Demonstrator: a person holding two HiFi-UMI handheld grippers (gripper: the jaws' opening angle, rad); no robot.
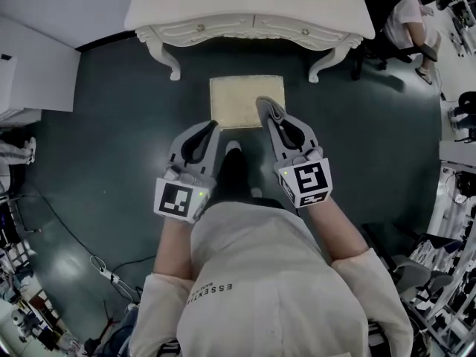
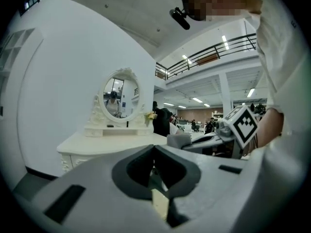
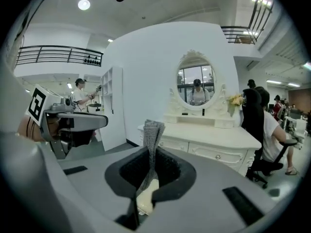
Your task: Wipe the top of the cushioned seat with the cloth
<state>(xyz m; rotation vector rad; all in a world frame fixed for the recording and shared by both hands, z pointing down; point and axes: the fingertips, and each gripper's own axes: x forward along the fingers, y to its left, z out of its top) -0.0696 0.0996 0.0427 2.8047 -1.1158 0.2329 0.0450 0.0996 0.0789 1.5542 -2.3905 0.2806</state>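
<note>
The cushioned seat (image 1: pixel 238 99) is a cream square stool on the dark floor, just in front of the white dressing table (image 1: pixel 249 6). My right gripper (image 1: pixel 266 107) hangs over the seat's near right part, shut on a grey knitted cloth (image 1: pixel 271 110). In the right gripper view the cloth (image 3: pixel 152 140) stands up, folded, between the closed jaws of the right gripper (image 3: pixel 150 150), and the seat (image 3: pixel 145 194) shows below. My left gripper (image 1: pixel 212 128) is at the seat's near left edge. The left gripper (image 2: pixel 154 147) is shut with nothing in it.
The dressing table (image 3: pixel 209 135) carries an oval mirror (image 3: pixel 196 85). A person sits on a chair (image 1: pixel 416 28) at the far right. A white cabinet (image 1: pixel 30 73) stands at the left. Cables (image 1: pixel 104 274) and equipment lie on the floor at the lower left and right.
</note>
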